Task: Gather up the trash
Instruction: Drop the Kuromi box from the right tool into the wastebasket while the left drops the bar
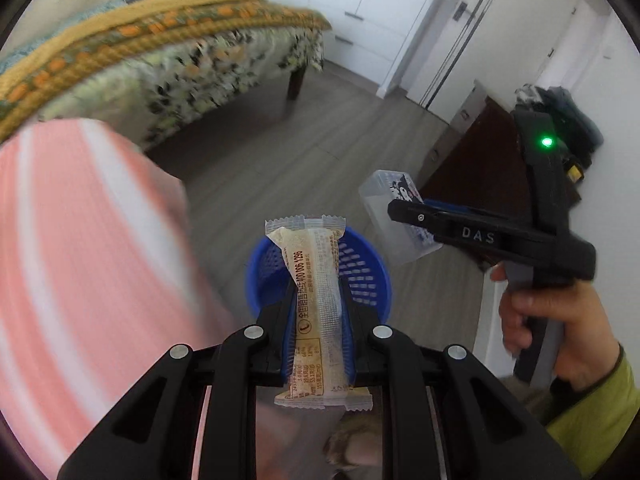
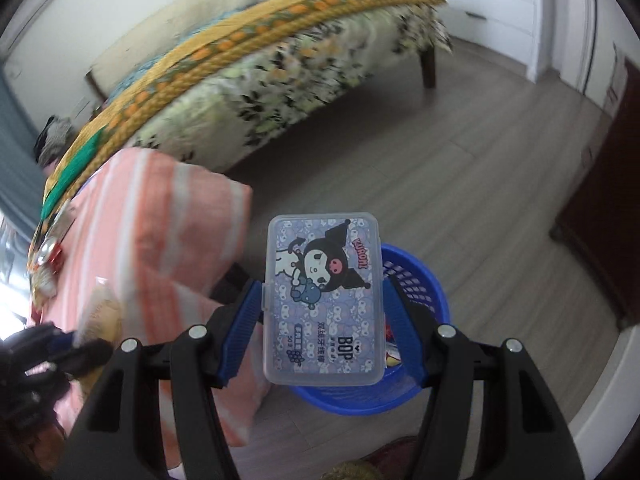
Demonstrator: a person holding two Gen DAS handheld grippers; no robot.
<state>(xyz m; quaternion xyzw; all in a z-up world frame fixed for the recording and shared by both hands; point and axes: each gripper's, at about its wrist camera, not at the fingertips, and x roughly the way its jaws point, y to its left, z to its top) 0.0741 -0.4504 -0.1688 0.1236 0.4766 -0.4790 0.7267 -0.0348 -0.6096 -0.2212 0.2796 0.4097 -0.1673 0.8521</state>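
I see the left hand-held gripper clamping the snack wrapper, long axis along the fingers, directly over the blue basket; the right hand-held gripper grips the plastic box beside the rim.

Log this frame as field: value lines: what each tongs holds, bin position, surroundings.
left tongs: shut on snack wrapper, a long beige packet with printed text
right tongs: shut on plastic box, clear, cartoon label
bin: blue basket on the wood floor, below both held items in both wrist views
bin contents: some colourful scraps at the right tongs' side, unclear what
nearby: pink striped bedding, bed with floral cover
status: neither item dropped in yet
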